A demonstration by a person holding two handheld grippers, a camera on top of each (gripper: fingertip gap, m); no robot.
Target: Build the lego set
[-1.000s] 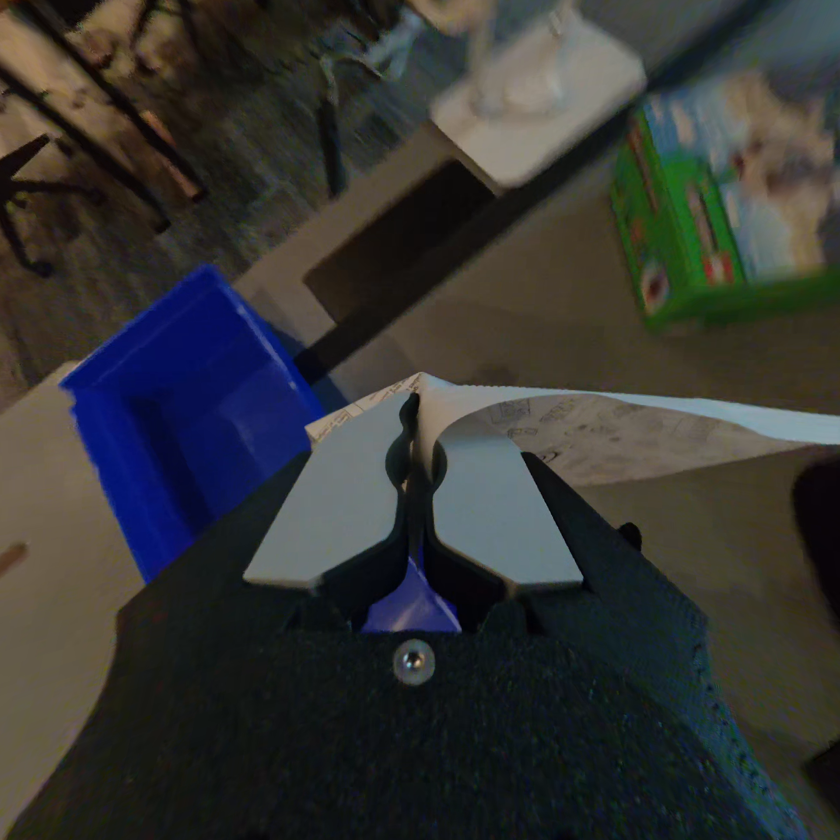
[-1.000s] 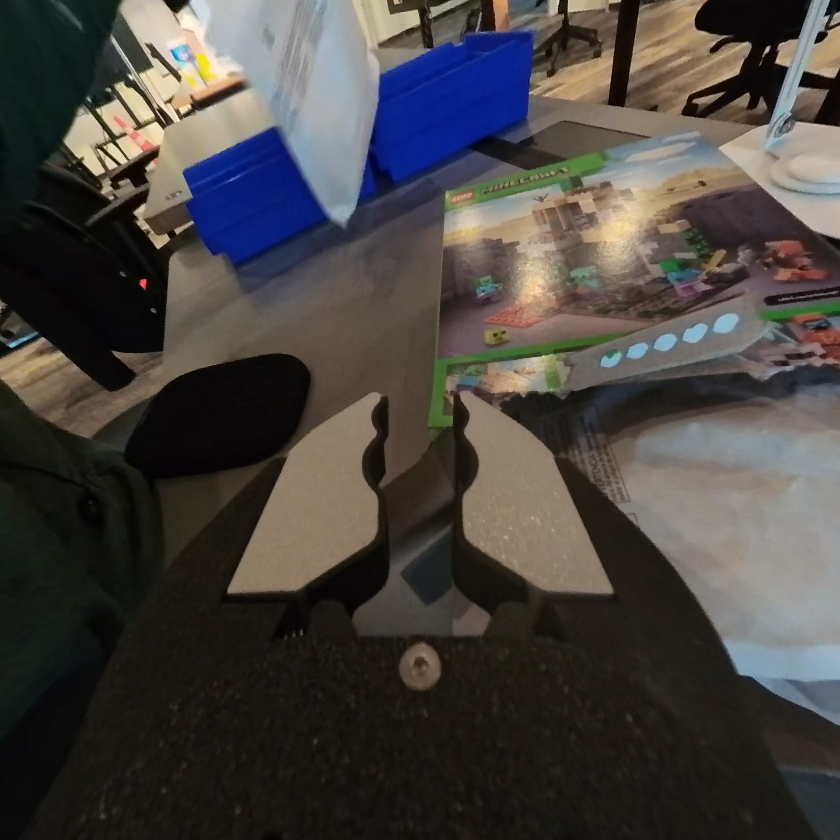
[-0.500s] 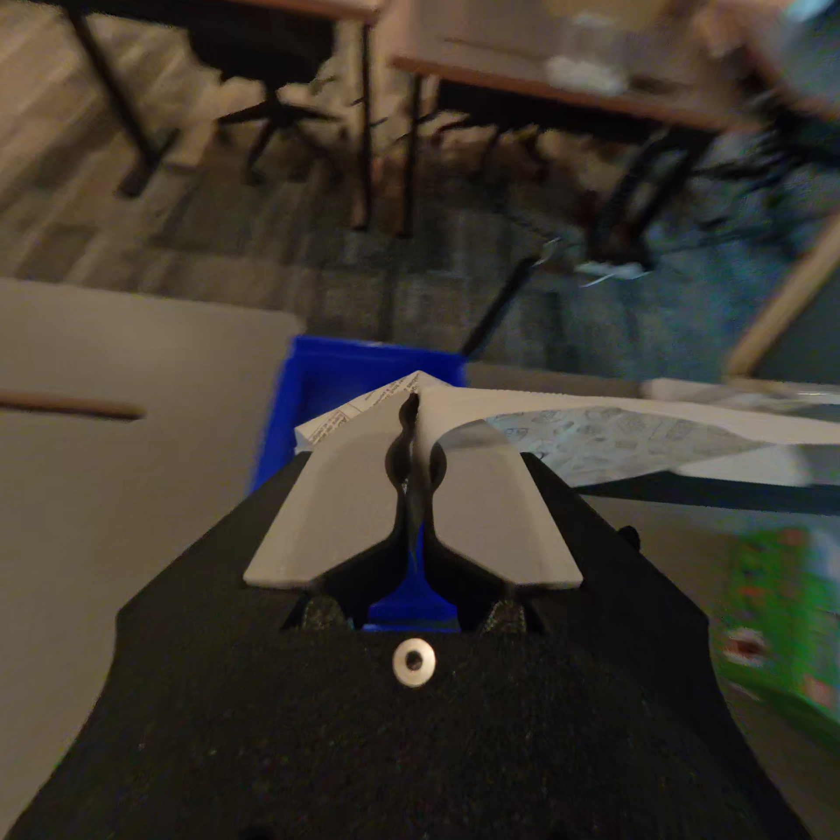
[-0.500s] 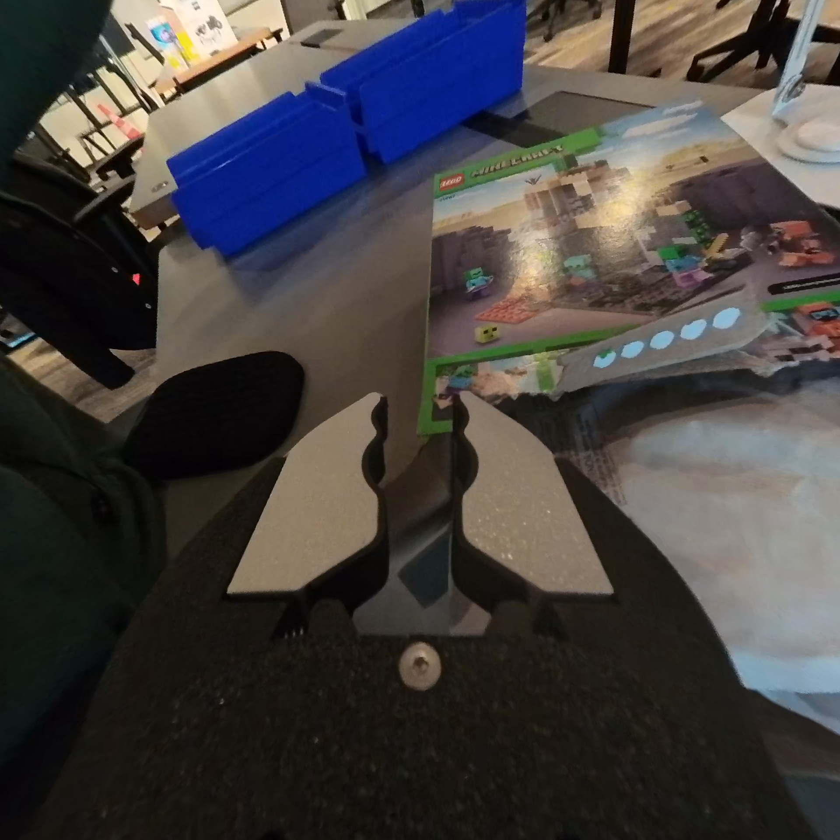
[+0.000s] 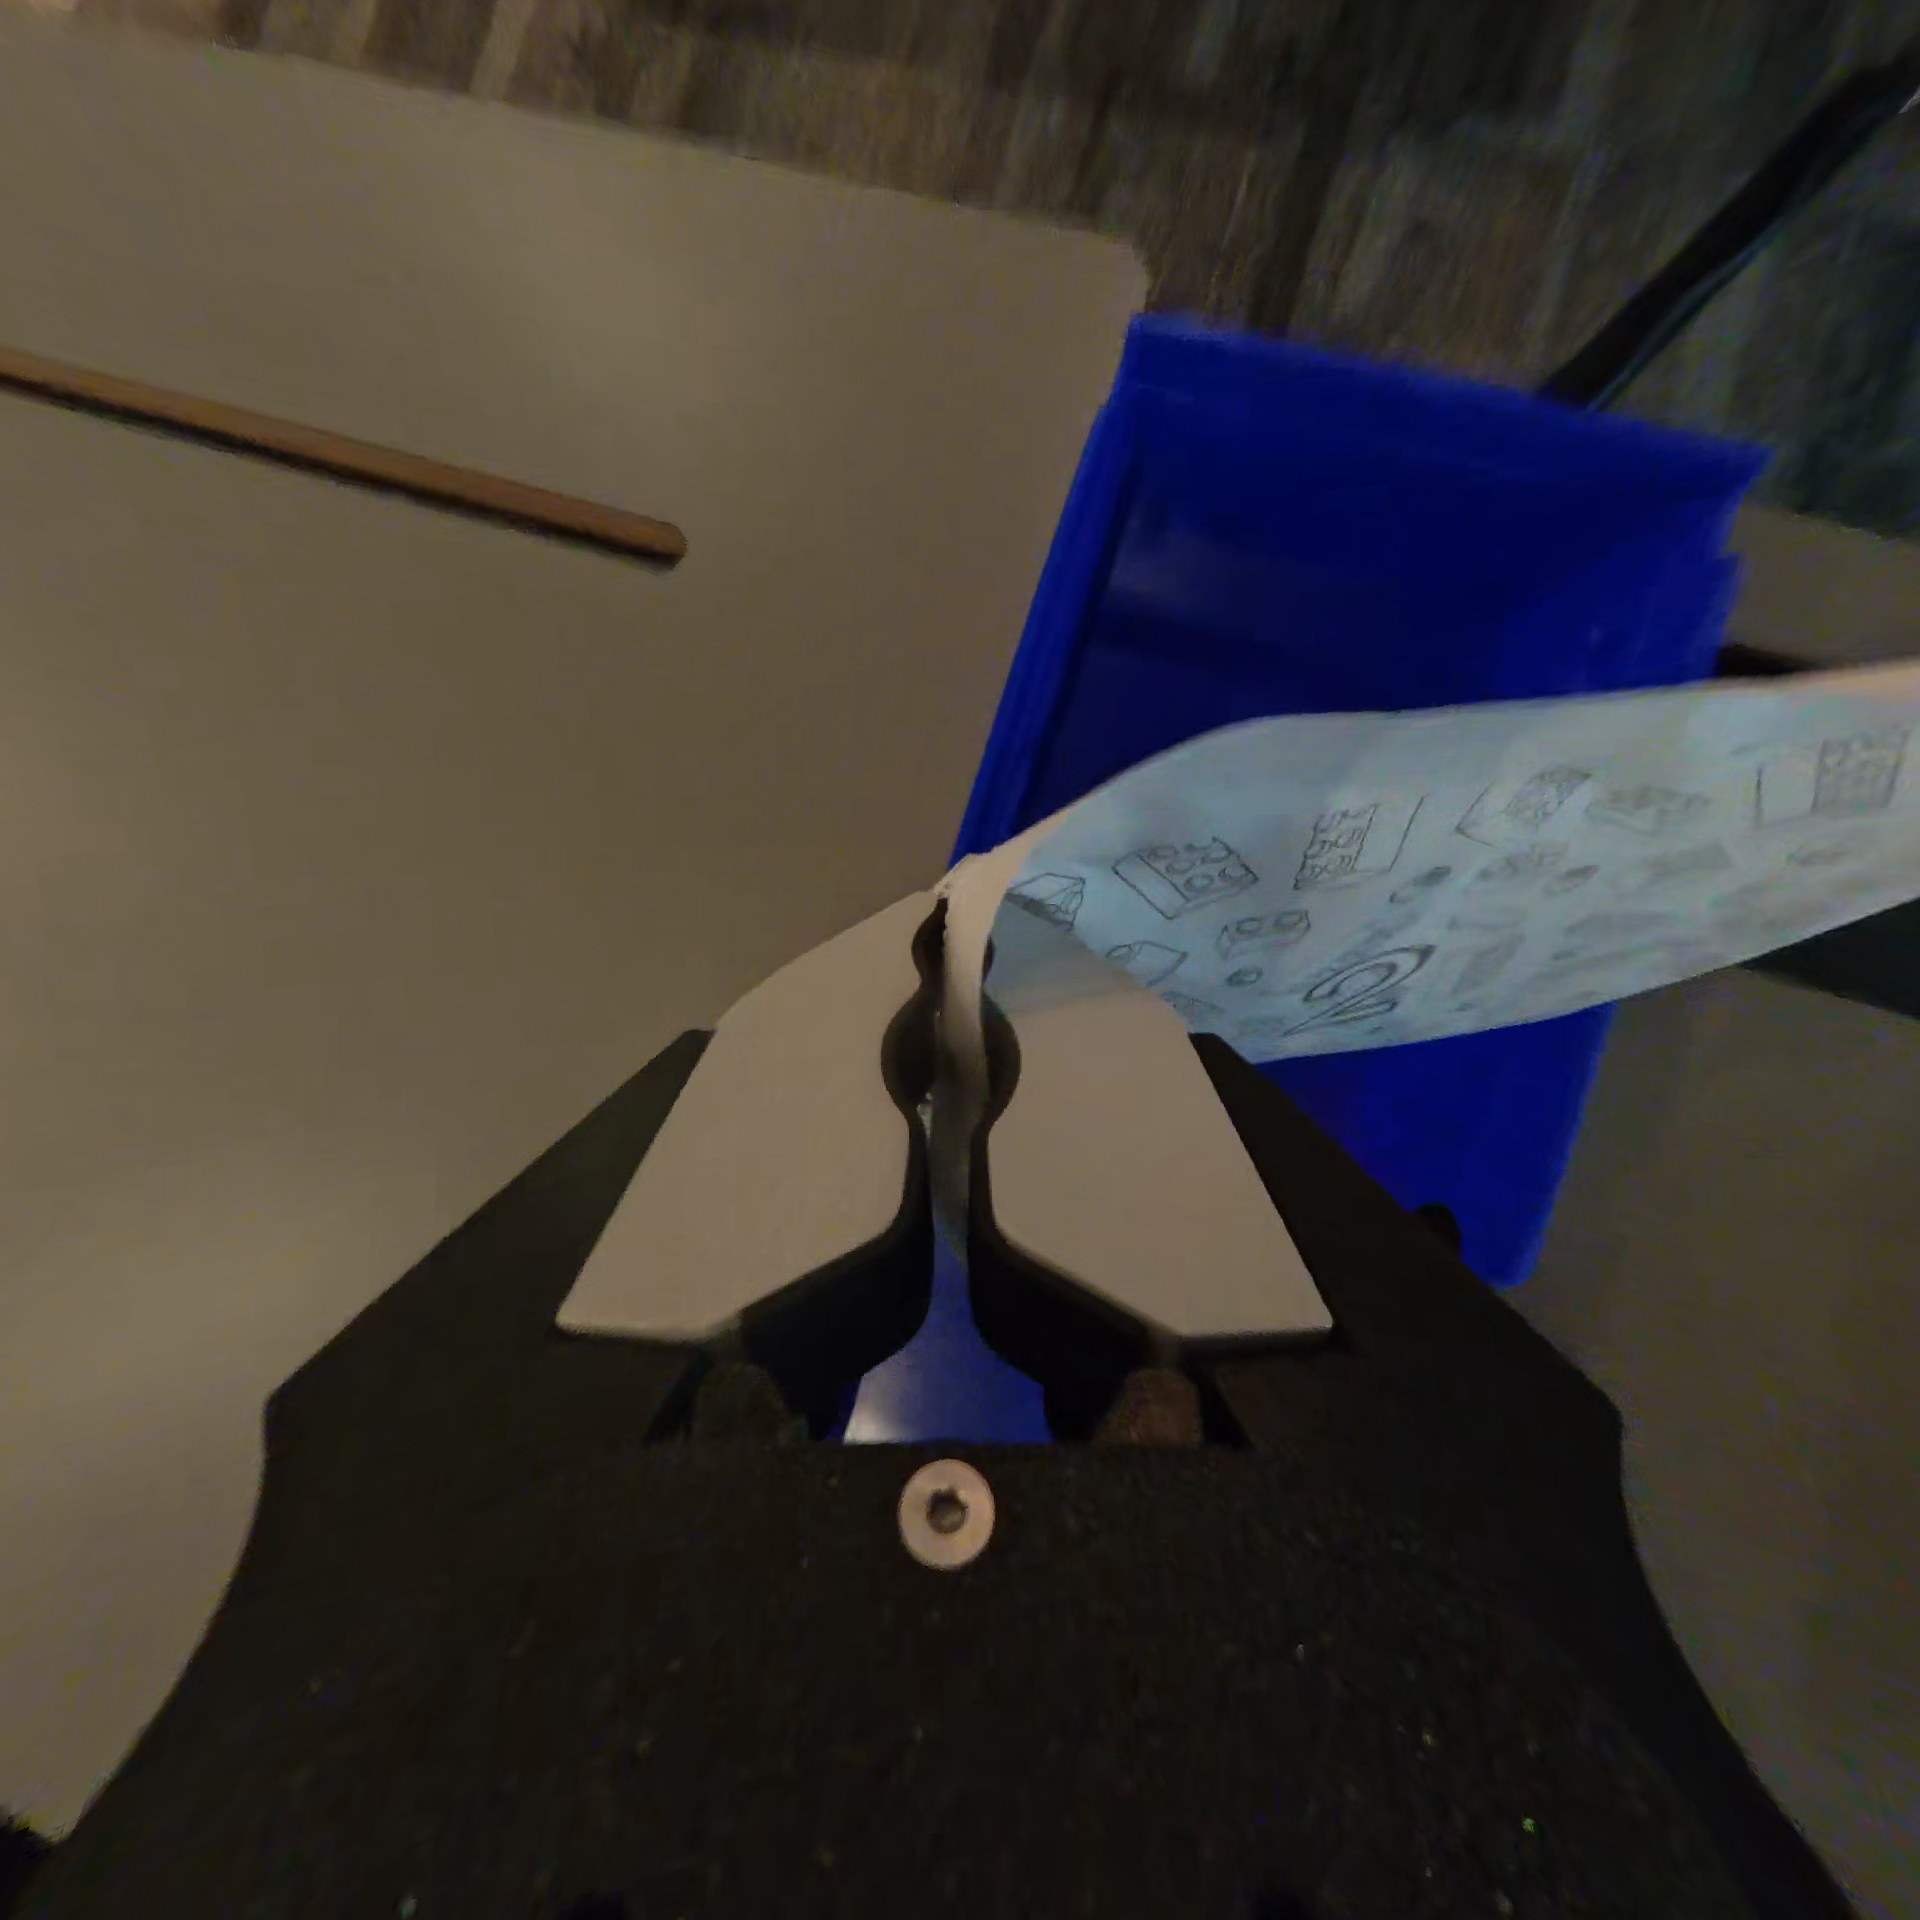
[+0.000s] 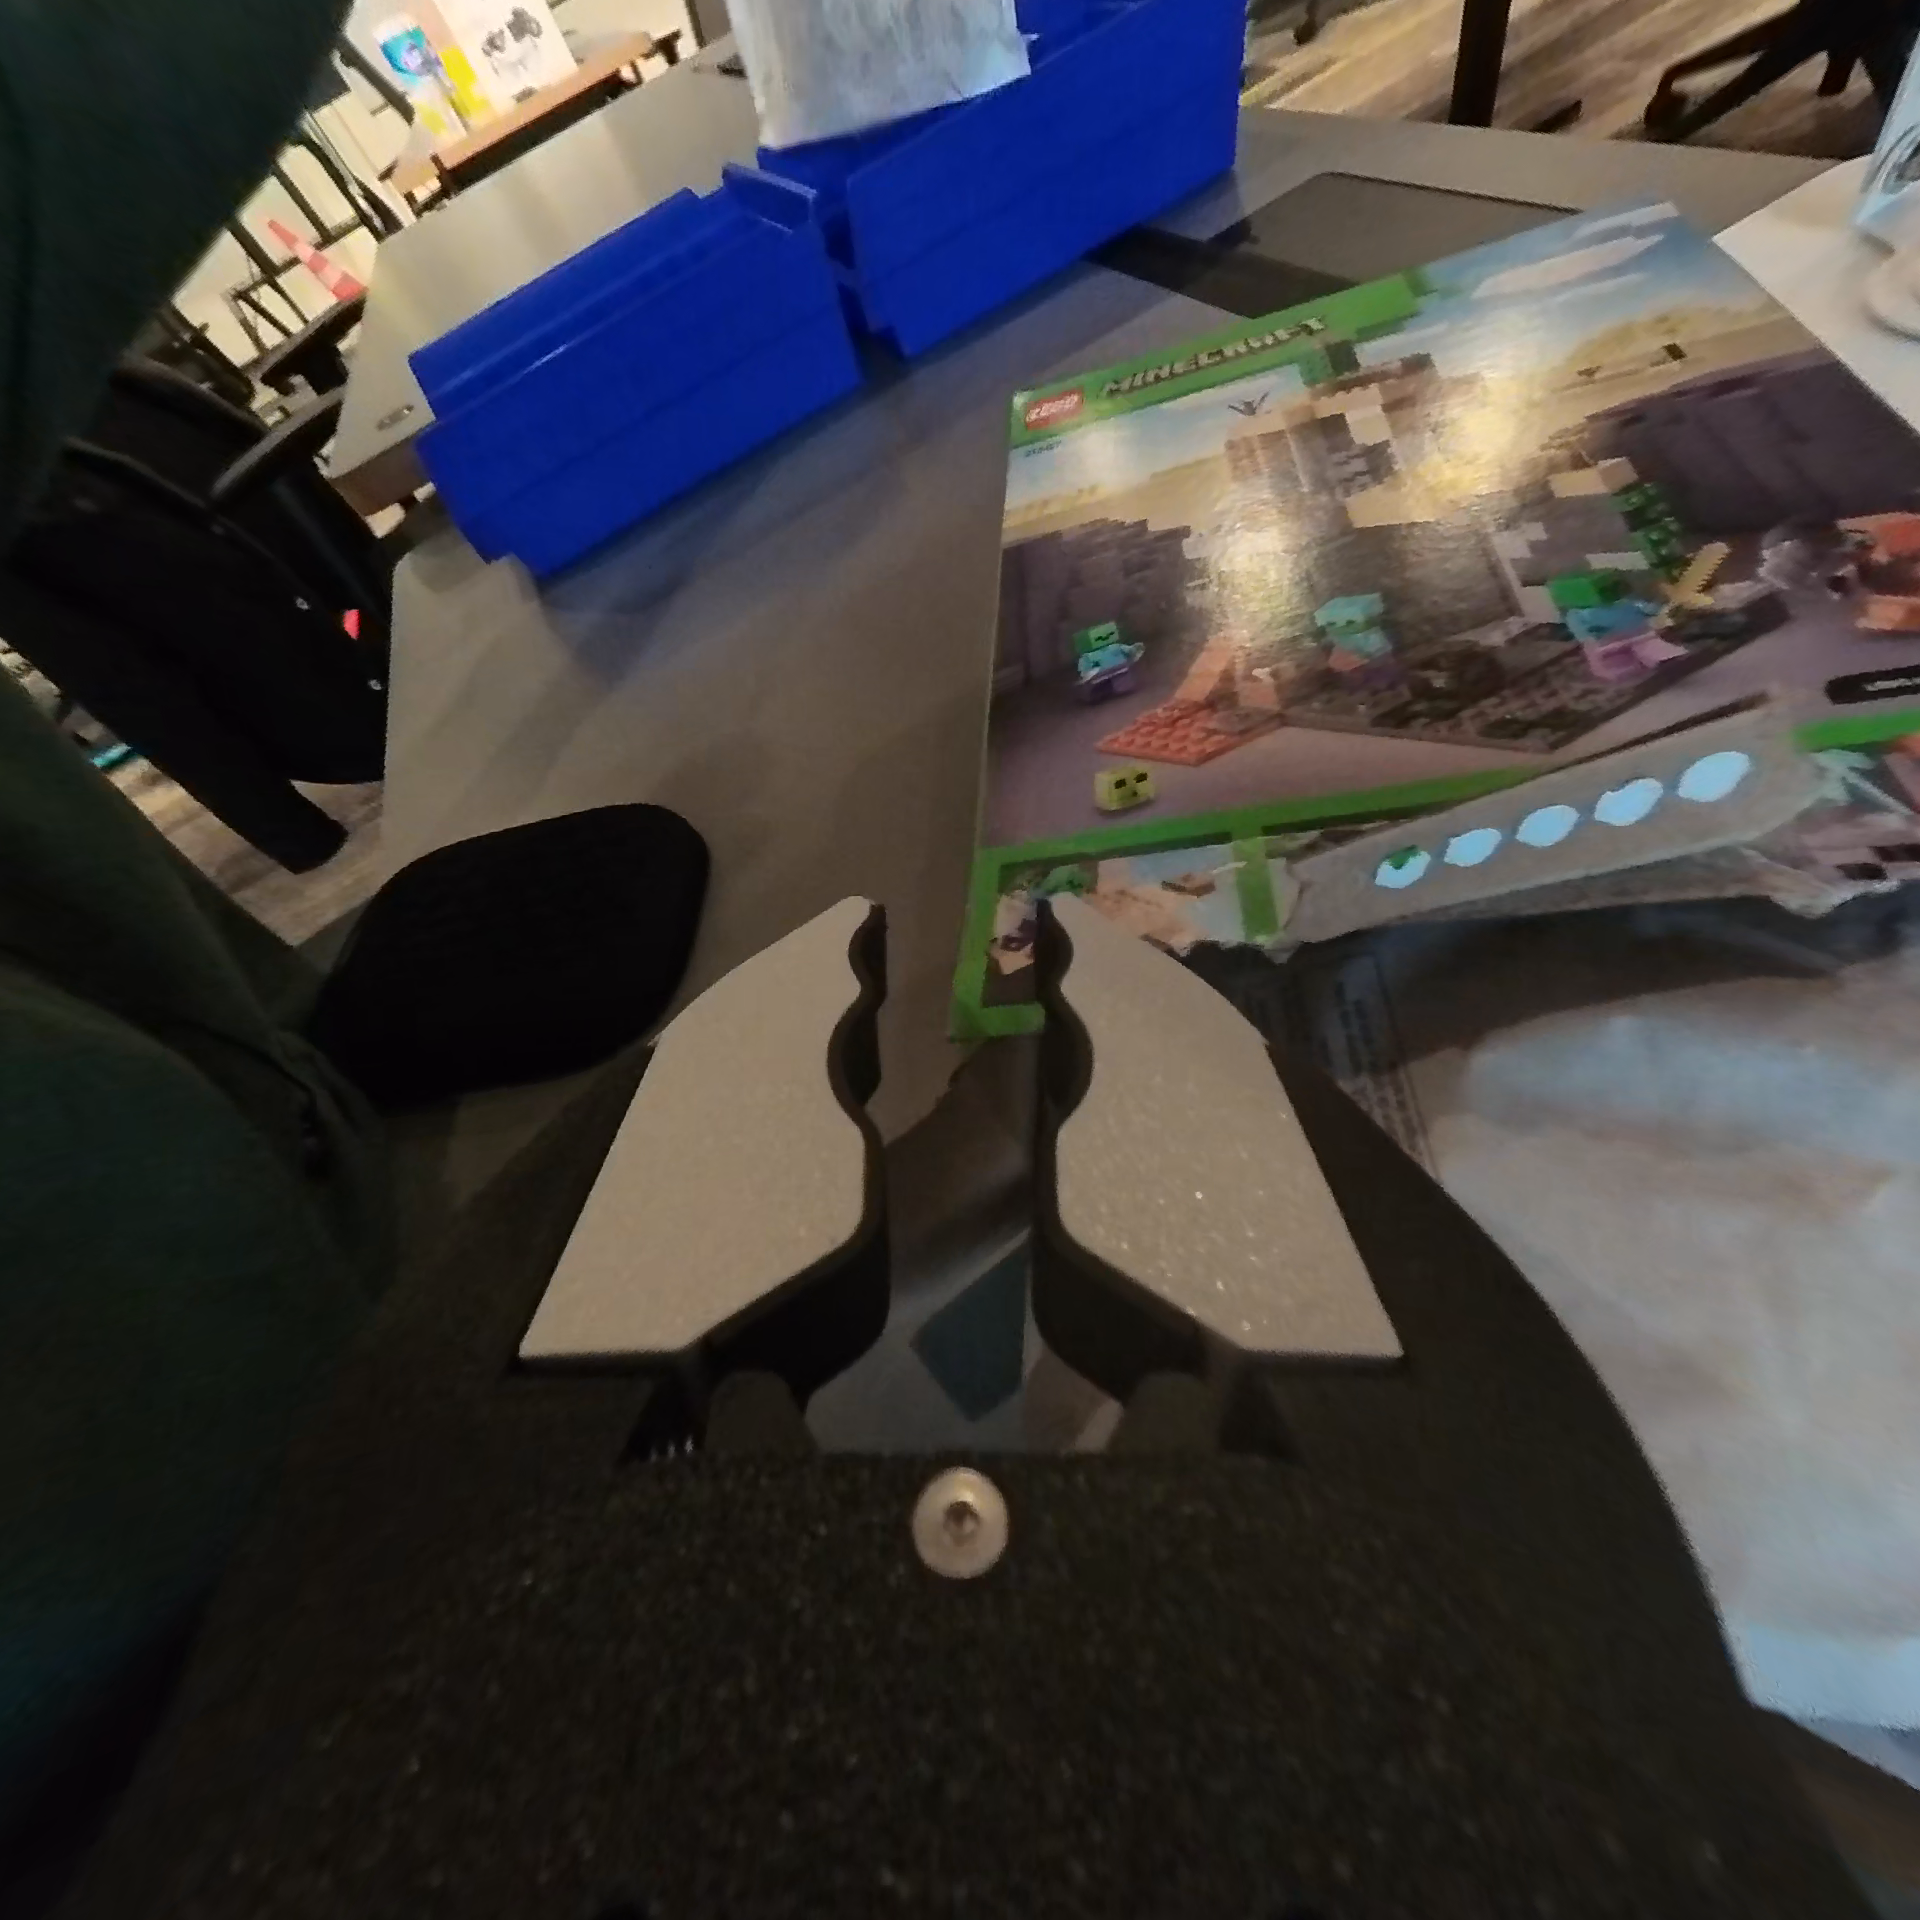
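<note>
My left gripper is shut on the edge of a white paper bag printed with brick drawings. It holds the bag above a blue bin. In the right wrist view the same bag hangs over the far blue bin. My right gripper is open and empty, low over the grey table at the near left corner of the lego box. The box lies flat with its near side torn open, and pale bags show inside.
A second blue bin stands to the left of the far one. A black rounded object lies on the table left of my right gripper. A dark sleeve fills the left edge. A brown strip crosses the table. My right fingertips sit around 75 centimetres from my left ones.
My left gripper has swung the paper bag over the blue bin and now looks down into it. My right gripper has stayed almost still by the box corner.
</note>
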